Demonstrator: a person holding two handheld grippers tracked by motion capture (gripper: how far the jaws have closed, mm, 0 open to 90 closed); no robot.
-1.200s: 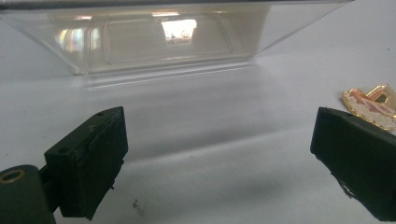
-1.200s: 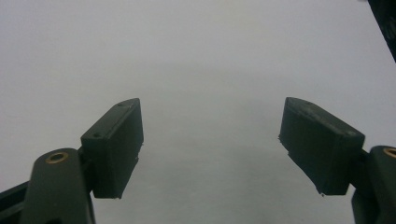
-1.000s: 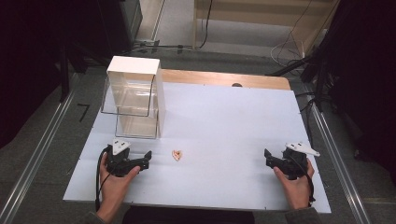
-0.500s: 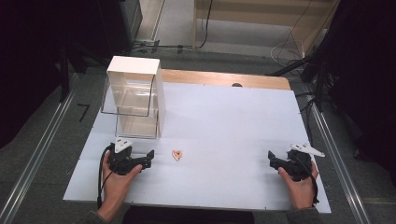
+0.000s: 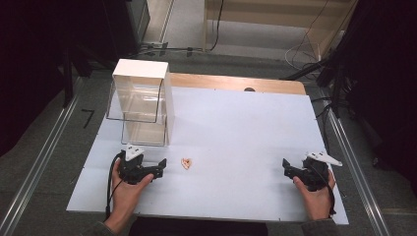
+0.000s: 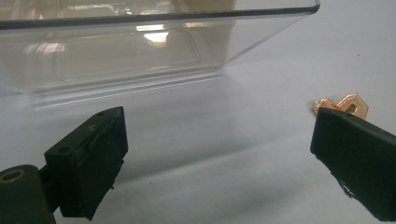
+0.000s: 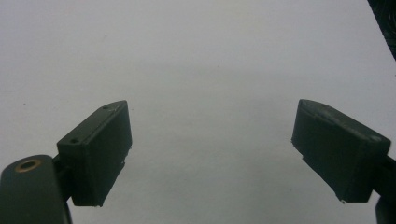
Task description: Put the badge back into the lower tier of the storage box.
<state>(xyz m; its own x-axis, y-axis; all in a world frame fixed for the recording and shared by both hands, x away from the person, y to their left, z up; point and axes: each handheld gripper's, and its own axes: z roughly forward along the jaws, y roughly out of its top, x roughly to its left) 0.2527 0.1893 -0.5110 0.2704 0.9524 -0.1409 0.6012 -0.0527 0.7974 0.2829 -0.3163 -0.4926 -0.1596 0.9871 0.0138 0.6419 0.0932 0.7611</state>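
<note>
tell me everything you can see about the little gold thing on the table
The small gold piece looks like shiny, folded metal with angular loops. It lies flat on the white table, just ahead of the left gripper, whose jaws stand open. Nothing touches it. The clear box stands behind it.

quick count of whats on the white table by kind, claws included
claws: 2, the left claw and the right claw, both open
clear drawer box with white top: 1
small gold-coloured piece: 1
total: 4
</note>
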